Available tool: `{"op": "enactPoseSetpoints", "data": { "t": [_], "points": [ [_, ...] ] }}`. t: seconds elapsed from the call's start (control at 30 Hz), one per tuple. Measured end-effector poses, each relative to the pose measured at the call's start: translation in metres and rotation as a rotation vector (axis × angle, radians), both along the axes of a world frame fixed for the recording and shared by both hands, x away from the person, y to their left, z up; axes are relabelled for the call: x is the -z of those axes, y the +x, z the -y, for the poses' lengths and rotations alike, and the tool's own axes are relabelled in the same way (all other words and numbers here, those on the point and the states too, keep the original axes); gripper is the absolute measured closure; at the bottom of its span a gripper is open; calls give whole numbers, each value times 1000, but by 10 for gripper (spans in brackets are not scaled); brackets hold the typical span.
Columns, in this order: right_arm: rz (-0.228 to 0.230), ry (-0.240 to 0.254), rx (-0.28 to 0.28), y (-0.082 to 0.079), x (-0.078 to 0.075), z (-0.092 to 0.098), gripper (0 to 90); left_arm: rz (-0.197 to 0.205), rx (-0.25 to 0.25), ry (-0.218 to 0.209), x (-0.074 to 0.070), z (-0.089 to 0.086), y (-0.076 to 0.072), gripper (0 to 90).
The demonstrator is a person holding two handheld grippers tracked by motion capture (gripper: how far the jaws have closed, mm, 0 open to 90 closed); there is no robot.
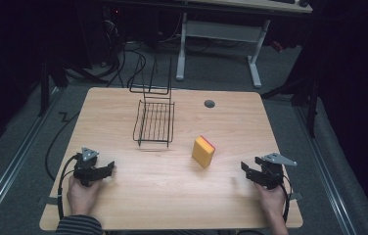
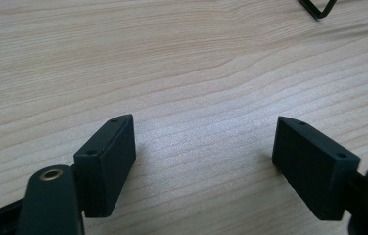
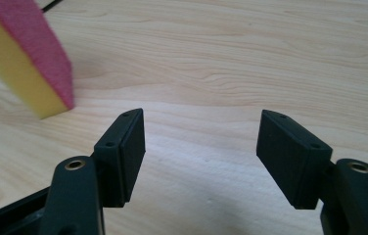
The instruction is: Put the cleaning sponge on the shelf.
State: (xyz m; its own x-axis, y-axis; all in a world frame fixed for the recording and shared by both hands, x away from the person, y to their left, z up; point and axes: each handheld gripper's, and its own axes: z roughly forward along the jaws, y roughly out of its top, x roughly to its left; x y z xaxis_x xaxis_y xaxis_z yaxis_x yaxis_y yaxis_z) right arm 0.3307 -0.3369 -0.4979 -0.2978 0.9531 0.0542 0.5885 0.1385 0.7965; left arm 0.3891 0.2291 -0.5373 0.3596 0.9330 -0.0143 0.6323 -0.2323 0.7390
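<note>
A: Judging from how things lie, the work is only at its start. The yellow foam sponge with the pink scouring face [image 1: 203, 151] stands alone on the light wooden table [image 1: 138, 196], right of the middle, and nobody holds it

B: And the black wire dish rack [image 1: 154, 121]?

A: It is empty, farther back and to the left of the sponge, well apart from it. If the sponge must go there, I think the whole move is still to do

B: What about the two grippers?

A: The right gripper [image 1: 250, 172] is near the right edge of the table, with its jaws wide apart and nothing between them; the sponge [image 3: 25, 54] is ahead and to the left in its own view. The left gripper [image 1: 104, 169] rests near the left edge, also wide open and holding nothing, with only bare wood between its jaws

B: How does the sponge point?

A: It stands on one narrow edge, tilted a little. Its long axis runs roughly from the near right to the far left, and the pink face looks to the far right
</note>
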Motion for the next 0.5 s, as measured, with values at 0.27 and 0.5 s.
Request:
{"op": "enactPoseSetpoints", "data": {
  "t": [0.27,0.5],
  "points": [
    [9,6,-69,-16,0,-20,355,0,0,0,0,0,0,249],
    [25,0,-137,-18,-2,-39,355,0,0,0,0,0,0,249]
  ]
}}
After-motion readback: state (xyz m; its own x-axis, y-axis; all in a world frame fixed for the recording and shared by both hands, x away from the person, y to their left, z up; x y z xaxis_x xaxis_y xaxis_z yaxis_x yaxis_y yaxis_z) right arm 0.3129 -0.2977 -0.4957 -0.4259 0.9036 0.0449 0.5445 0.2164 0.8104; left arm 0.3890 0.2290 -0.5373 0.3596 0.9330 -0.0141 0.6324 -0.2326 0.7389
